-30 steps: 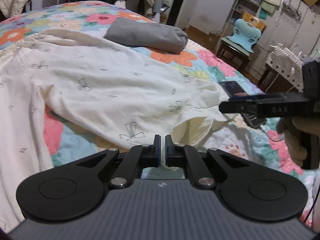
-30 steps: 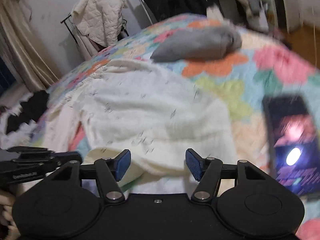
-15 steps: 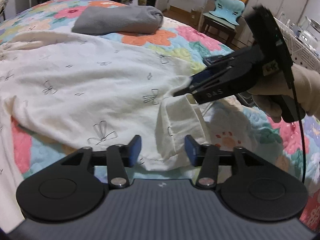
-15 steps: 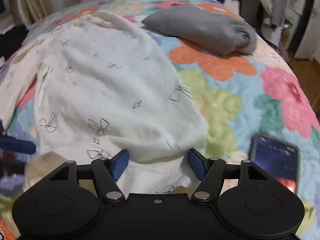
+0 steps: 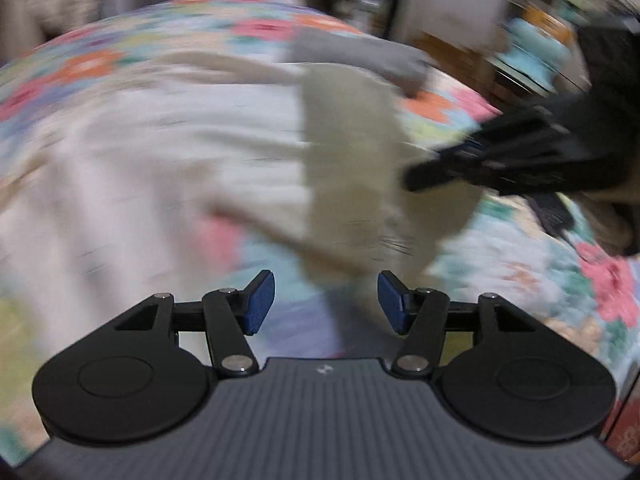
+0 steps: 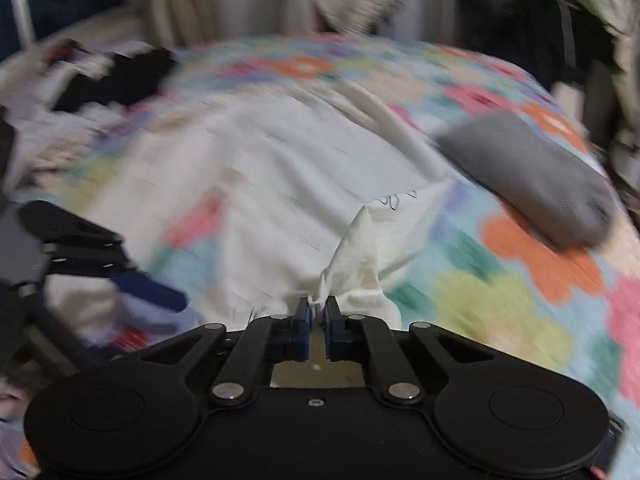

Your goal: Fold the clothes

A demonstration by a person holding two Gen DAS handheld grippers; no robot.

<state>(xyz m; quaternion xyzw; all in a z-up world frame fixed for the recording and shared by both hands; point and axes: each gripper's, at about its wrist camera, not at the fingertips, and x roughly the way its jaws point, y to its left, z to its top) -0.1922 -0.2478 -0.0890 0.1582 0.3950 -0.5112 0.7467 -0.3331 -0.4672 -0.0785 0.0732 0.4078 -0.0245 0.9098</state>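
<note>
Right wrist view shows your right gripper (image 6: 317,312) clamped on a pinch of the cream garment (image 6: 280,176), lifting that edge off the floral bed quilt (image 6: 500,304) while the rest lies spread further back. Your left gripper (image 5: 326,300) hangs with its pads wide apart, just near the raised flap. A folded grey garment (image 6: 528,176) rests far right.

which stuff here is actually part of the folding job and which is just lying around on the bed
In the job:
- cream printed cotton garment, a corner lifted
- right gripper, fingers shut on that corner
- left gripper, fingers open, holding nothing

Lying about:
- folded grey knit garment
- floral patchwork quilt
- black clothing pile
</note>
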